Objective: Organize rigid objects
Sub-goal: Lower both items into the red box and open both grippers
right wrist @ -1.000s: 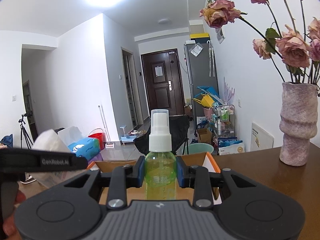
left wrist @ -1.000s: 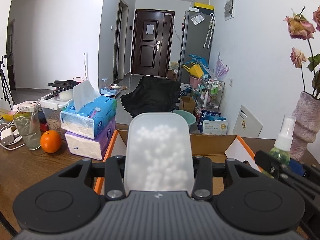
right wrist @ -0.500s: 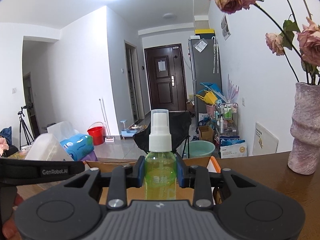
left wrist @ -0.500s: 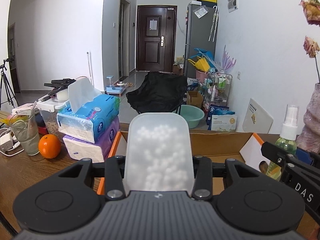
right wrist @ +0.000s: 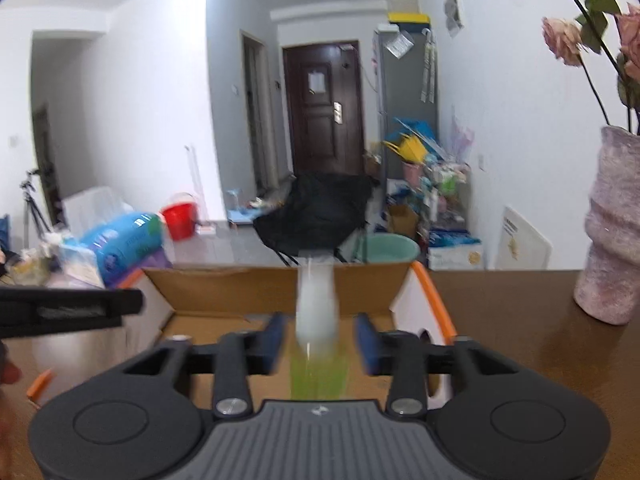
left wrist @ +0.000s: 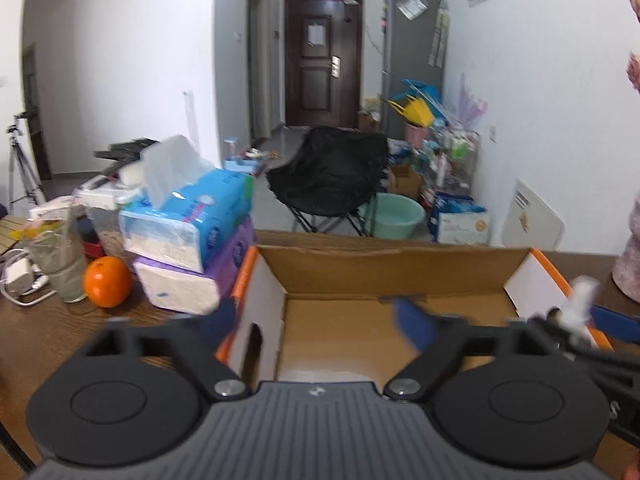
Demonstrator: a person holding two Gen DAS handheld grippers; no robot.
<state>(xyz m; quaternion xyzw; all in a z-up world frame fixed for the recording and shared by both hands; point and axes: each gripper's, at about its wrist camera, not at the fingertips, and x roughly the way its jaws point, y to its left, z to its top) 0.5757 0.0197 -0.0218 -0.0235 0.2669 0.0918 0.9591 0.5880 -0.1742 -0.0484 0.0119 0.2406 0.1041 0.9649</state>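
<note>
An open cardboard box (left wrist: 384,276) with orange edges stands on the wooden table, also in the right wrist view (right wrist: 248,292). My left gripper (left wrist: 316,320) is open and empty over the box's near left part; the white container it held is out of sight. My right gripper (right wrist: 320,340) is open above the box's right part. The green spray bottle (right wrist: 318,376) with a white nozzle is blurred between the parted fingers, apart from both pads. Its nozzle also shows in the left wrist view (left wrist: 580,300).
Two stacked tissue packs (left wrist: 192,236), an orange (left wrist: 107,282) and a glass (left wrist: 60,268) stand left of the box. A pink vase (right wrist: 612,232) with dried roses stands on the table at the right. The table edge lies behind the box.
Both grippers have opened. The white bead-filled container has left the left gripper. The spray bottle has come free of the right gripper and sits lower. Both views tilted down toward the box.
</note>
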